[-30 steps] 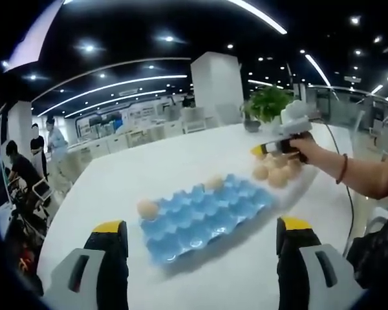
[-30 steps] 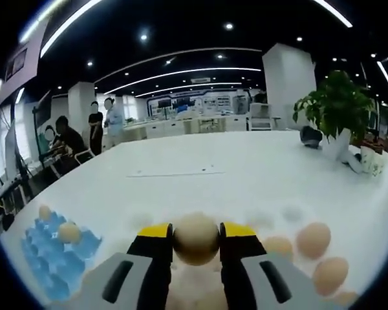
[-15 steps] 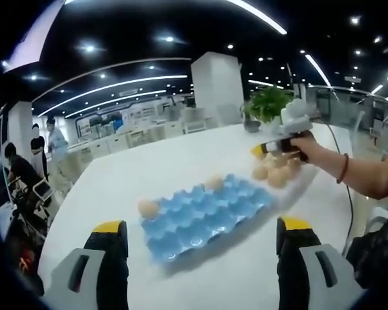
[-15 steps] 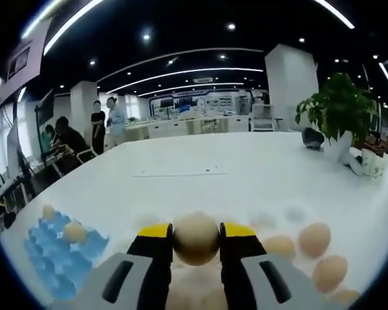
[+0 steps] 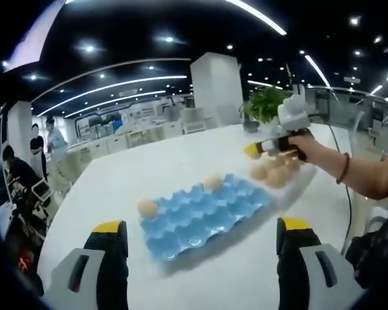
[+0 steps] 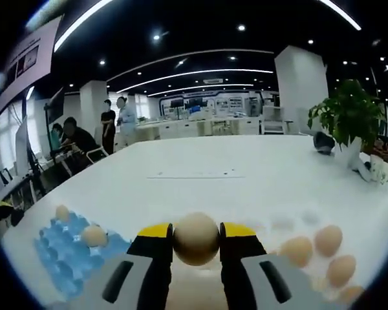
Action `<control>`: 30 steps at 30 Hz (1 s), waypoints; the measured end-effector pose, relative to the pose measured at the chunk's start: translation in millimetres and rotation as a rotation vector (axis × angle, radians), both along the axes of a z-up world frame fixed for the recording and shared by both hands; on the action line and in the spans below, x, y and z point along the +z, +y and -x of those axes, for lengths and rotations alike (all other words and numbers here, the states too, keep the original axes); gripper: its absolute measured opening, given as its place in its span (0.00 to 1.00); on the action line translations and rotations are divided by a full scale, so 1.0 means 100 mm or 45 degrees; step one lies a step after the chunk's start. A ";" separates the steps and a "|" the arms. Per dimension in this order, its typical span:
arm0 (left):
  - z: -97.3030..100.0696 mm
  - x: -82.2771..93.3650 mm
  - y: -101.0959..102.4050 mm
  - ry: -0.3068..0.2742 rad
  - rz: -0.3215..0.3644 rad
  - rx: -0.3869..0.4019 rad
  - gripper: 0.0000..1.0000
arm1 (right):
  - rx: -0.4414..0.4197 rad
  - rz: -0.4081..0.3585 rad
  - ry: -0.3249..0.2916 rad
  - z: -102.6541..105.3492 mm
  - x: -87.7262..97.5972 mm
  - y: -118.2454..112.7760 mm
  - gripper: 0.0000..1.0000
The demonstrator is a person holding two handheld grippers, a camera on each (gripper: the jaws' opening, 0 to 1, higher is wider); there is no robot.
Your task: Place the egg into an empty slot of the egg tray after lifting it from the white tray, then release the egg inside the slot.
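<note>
In the right gripper view my right gripper (image 6: 196, 237) is shut on a tan egg (image 6: 196, 238), held above the white table. The blue egg tray (image 6: 71, 255) lies low at the left with two eggs (image 6: 94, 236) in it. Loose eggs (image 6: 328, 240) lie at the right on the white tray. In the left gripper view my left gripper (image 5: 200, 229) stands open near the blue egg tray (image 5: 204, 215), which has an egg (image 5: 147, 208) at its left corner and another at the far edge. The right gripper (image 5: 264, 149) hangs over the pile of eggs (image 5: 271, 174), held by a hand.
A potted plant (image 6: 349, 119) and a dark bowl (image 6: 324, 142) stand at the table's far right. People (image 6: 77, 139) sit and stand beyond the table's left end. A cable runs by the person's forearm (image 5: 368, 177).
The right gripper has risen and shifted left with the egg, away from the egg pile. The left gripper has stayed still.
</note>
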State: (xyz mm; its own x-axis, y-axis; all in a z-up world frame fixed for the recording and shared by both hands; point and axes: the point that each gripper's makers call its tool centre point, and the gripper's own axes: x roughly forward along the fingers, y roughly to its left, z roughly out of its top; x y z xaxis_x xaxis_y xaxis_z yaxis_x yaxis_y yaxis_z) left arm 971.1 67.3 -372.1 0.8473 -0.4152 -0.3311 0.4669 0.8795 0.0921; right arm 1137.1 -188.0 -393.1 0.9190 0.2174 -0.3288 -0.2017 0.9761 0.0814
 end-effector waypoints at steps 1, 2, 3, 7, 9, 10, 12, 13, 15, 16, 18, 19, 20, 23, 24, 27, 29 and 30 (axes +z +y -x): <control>0.00 0.00 0.00 0.001 -0.001 -0.002 0.98 | 0.015 -0.001 -0.002 0.01 0.00 0.05 0.29; 0.00 -0.01 0.00 0.003 -0.004 -0.003 0.98 | 0.020 0.000 -0.003 0.02 0.01 0.08 0.29; 0.00 -0.01 0.00 0.003 -0.005 -0.003 0.98 | 0.028 0.001 -0.004 0.02 0.01 0.11 0.29; 0.00 -0.01 0.00 0.003 -0.005 0.000 0.98 | 0.072 0.008 -0.006 0.03 0.03 0.26 0.29; 0.00 0.00 0.00 0.001 -0.001 -0.001 0.98 | 0.088 0.006 -0.007 0.04 0.03 0.33 0.29; 0.00 0.00 -0.01 0.002 -0.001 0.000 0.97 | 0.095 0.001 -0.005 0.05 0.04 0.36 0.29; 0.00 0.00 -0.01 0.003 -0.002 0.003 0.97 | 0.109 -0.006 -0.006 0.06 0.05 0.43 0.29; -0.01 0.00 -0.01 0.002 -0.002 0.003 0.97 | 0.114 -0.007 -0.006 0.06 0.05 0.46 0.29; -0.01 0.00 -0.03 0.004 0.002 -0.002 0.97 | 0.134 -0.019 -0.001 0.07 0.04 0.53 0.29; -0.01 0.00 -0.04 0.004 0.002 -0.006 0.97 | 0.148 -0.025 0.000 0.08 0.04 0.57 0.29; 0.00 -0.01 -0.05 0.009 -0.001 -0.010 0.97 | 0.163 -0.021 0.000 0.10 0.04 0.64 0.29; 0.00 -0.01 -0.04 0.011 -0.003 -0.008 0.97 | 0.171 -0.022 -0.003 0.12 0.04 0.69 0.29; 0.00 -0.01 -0.04 0.011 -0.004 -0.007 0.97 | 0.182 -0.027 -0.003 0.13 0.04 0.73 0.29; 0.00 -0.02 -0.04 0.014 -0.004 -0.005 0.97 | 0.223 -0.013 -0.006 0.16 0.04 0.86 0.29; 0.00 -0.02 -0.04 0.014 -0.004 -0.005 0.97 | 0.236 -0.014 -0.007 0.17 0.04 0.90 0.29; 0.01 -0.03 -0.04 0.017 0.001 -0.005 0.97 | 0.268 -0.019 -0.007 0.18 0.05 1.00 0.29; 0.01 -0.03 -0.04 0.019 -0.001 -0.005 0.97 | 0.283 -0.018 -0.007 0.19 0.06 1.07 0.29; 0.01 -0.03 -0.04 0.020 -0.004 -0.005 0.97 | 0.293 -0.017 -0.012 0.20 0.07 1.10 0.29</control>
State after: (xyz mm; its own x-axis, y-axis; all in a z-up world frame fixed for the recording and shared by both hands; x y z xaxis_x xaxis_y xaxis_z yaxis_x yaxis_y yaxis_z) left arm 970.1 63.2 -375.3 0.8404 -0.4175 -0.3455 0.4718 0.8773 0.0876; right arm 1117.2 -78.0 -386.5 0.8477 0.4260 -0.3162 -0.4197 0.9031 0.0913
